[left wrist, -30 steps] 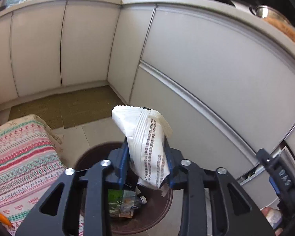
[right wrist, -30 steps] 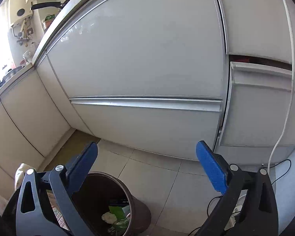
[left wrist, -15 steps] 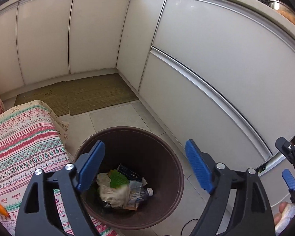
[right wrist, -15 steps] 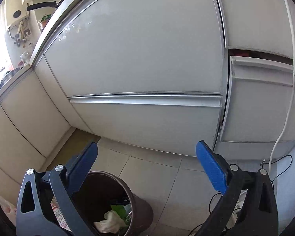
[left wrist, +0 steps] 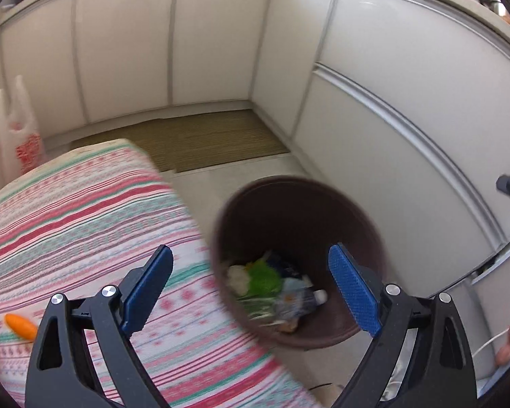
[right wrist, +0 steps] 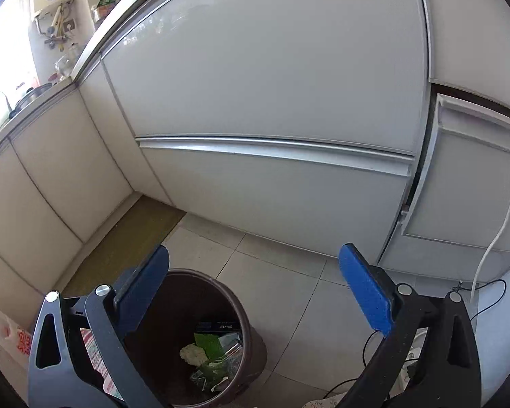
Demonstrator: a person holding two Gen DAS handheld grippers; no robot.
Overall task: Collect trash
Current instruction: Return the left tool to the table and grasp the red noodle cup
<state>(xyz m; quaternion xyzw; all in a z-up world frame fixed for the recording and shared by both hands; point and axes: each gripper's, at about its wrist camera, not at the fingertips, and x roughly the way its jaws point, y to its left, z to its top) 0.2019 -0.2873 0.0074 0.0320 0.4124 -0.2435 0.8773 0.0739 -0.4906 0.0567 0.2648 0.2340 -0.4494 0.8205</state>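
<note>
Above the brown bin (left wrist: 299,204), both grippers (left wrist: 251,285) (right wrist: 255,292) gape, holding nothing.

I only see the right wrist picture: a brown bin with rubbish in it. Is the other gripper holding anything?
Observer: No. The left gripper is open and empty, over the near rim of the brown bin.
Operator: What's beside the bin on that side?
Observer: A striped cloth in pink, green and white, covering something right next to the bin.
Operator: Anything lying on it?
Observer: A small orange object, too blurred to name.
</note>
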